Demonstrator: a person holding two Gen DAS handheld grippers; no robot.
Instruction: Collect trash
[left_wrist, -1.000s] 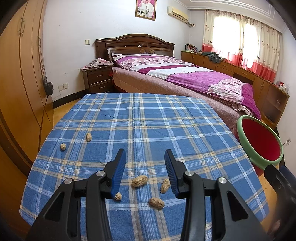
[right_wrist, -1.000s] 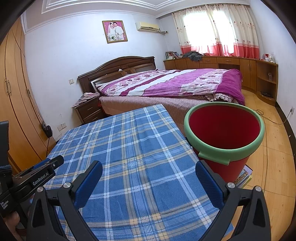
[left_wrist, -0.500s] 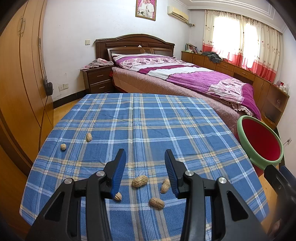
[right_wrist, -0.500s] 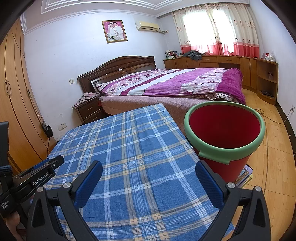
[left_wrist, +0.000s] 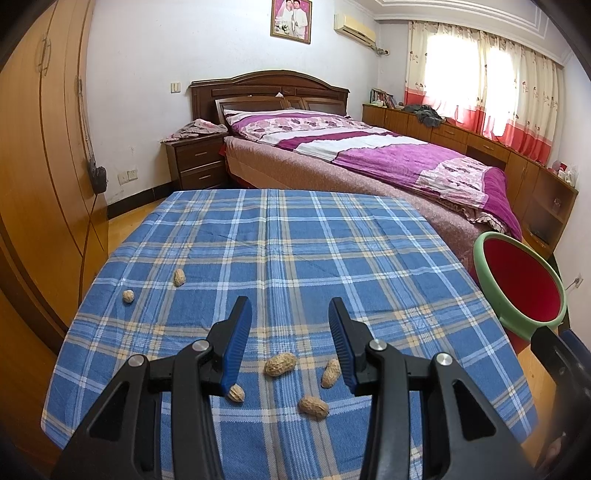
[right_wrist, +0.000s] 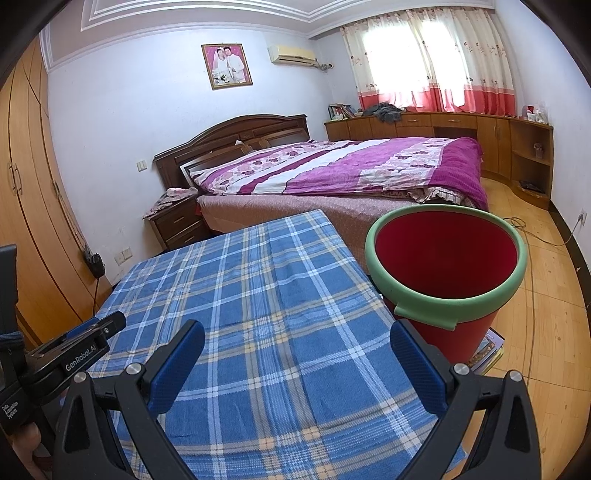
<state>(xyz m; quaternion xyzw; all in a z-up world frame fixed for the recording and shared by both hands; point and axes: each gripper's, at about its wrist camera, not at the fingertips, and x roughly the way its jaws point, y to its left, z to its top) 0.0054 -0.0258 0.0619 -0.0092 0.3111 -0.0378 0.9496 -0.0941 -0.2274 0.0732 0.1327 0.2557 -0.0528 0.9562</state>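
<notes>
A bench draped in a blue plaid cloth stands at the foot of a bedroom, with a wooden-framed bed under a purple and floral quilt behind it, a dark nightstand beside the headboard, a tall wooden wardrobe along the left wall and red-trimmed curtains glowing at the window. A framed portrait and an air conditioner hang on the pale wall. Six peanuts in their shells lie scattered on the cloth. The left tongs hover low over the near edge, their blue-padded fingers apart and holding nothing; one peanut lies on the cloth between them, a second sits just beside the right finger, a third is partly tucked under the left finger, and a fourth rests nearer the camera. Two more peanuts lie well apart from the tongs toward the bench's left edge, the smaller one closest to the side. The right tongs are spread wide and empty above the bench's right-hand corner. Just off that edge stands a red bucket with a green rim, resting on the wooden floor, near the right tongs' outer finger.
</notes>
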